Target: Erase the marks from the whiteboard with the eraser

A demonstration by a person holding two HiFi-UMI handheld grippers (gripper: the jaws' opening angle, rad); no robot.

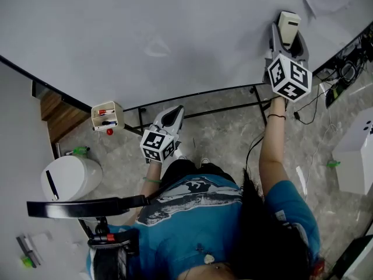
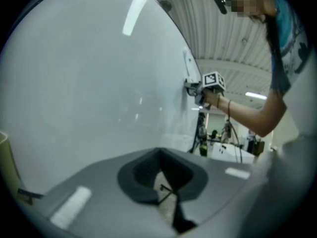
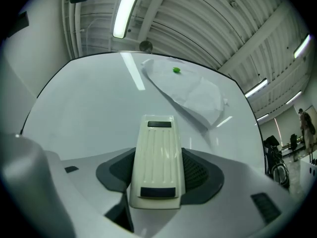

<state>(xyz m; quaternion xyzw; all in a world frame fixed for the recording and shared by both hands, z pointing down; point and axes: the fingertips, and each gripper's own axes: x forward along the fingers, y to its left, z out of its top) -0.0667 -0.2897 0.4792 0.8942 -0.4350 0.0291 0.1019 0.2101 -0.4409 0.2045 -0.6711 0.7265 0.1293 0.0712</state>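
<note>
The whiteboard (image 1: 145,34) fills the top of the head view, with only faint grey traces (image 1: 157,46) on it. My right gripper (image 1: 287,32) is raised and shut on a cream eraser (image 1: 288,25), which it holds against the board's right part. In the right gripper view the eraser (image 3: 157,157) sits lengthwise between the jaws of my right gripper (image 3: 157,175), pointing at the board (image 3: 89,113). My left gripper (image 1: 172,115) hangs low by the board's bottom edge, shut and holding nothing. My left gripper (image 2: 161,181) looks along the board (image 2: 89,83).
A paper sheet (image 3: 193,93) is pinned to the board by a green magnet (image 3: 176,70). A marker holder (image 1: 107,116) hangs at the board's lower left. The stand's black bars (image 1: 198,108) run below. A white bin (image 1: 70,177) and cables (image 1: 344,72) are on the floor.
</note>
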